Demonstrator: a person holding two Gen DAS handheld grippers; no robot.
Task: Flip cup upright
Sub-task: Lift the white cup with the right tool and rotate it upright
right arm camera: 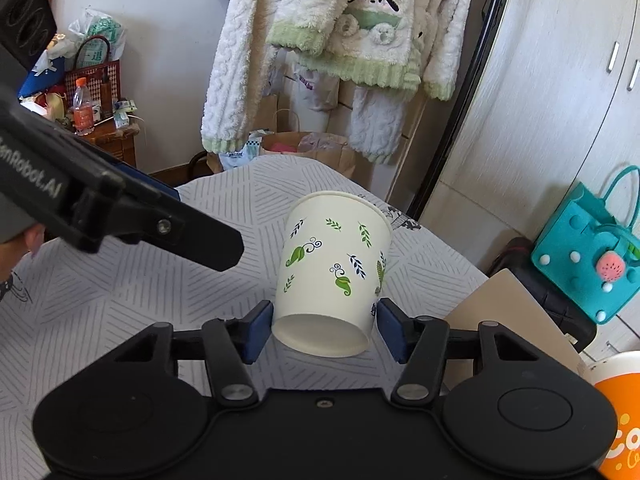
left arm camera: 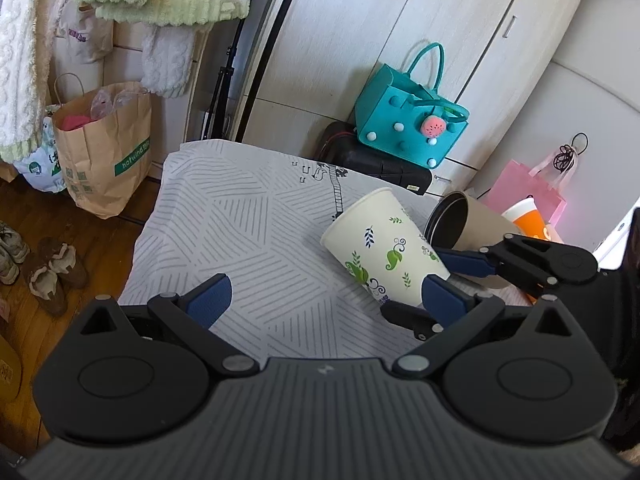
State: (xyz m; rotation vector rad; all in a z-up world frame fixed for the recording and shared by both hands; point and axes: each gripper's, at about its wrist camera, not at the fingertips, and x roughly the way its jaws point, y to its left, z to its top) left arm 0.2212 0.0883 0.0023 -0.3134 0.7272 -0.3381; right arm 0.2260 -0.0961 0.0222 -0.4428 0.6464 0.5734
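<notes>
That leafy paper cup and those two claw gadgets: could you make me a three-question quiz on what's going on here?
1. True or false: the paper cup stands upright on the striped cloth.
2. Which gripper has the cup's base between its fingers? A) left gripper B) right gripper
3. Fill in: the bag beside the cupboard, with a strawberry on it, is ____ in colour.

Key
1. False. It is tilted, with its base toward the right wrist camera and its mouth pointing away.
2. B. The blue pads sit at either side of the base; the left gripper is wide open with nothing between its fingers.
3. Teal: the teal bag.
</notes>
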